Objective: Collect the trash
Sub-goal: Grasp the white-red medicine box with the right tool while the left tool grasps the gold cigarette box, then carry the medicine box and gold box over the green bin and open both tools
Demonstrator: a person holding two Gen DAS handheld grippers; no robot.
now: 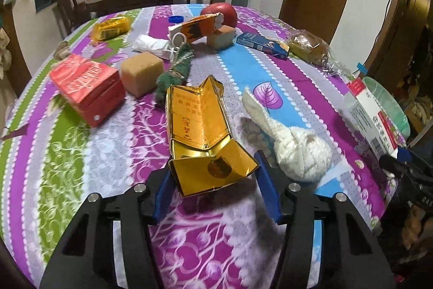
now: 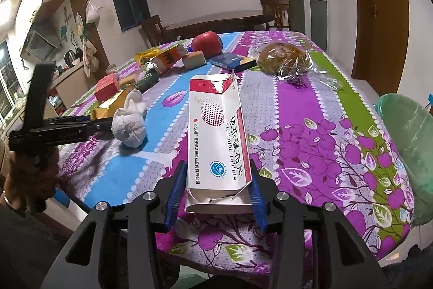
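Note:
An opened gold carton [image 1: 200, 126] lies lengthwise on the flowered tablecloth [image 1: 81, 167], its end flap folded out toward me. My left gripper [image 1: 213, 169] has its blue pads against both sides of the carton's near end, shut on it. From the right wrist view this gripper [image 2: 81, 126] shows at the left with the gold carton [image 2: 108, 106] ahead of it. My right gripper [image 2: 217, 167] is shut on a torn white and red medicine box [image 2: 216, 132], held above the table's near edge. That medicine box [image 1: 370, 115] appears at the right in the left wrist view.
A green bag-lined bin [image 2: 406, 142] stands off the table's right side. On the cloth lie a knotted white cloth [image 1: 297, 151], a red box [image 1: 86, 88], sponge blocks [image 1: 140, 72], a green scrubber [image 1: 173, 72], an apple [image 1: 220, 14], a blue box [image 1: 261, 44] and bagged bread [image 2: 284, 58].

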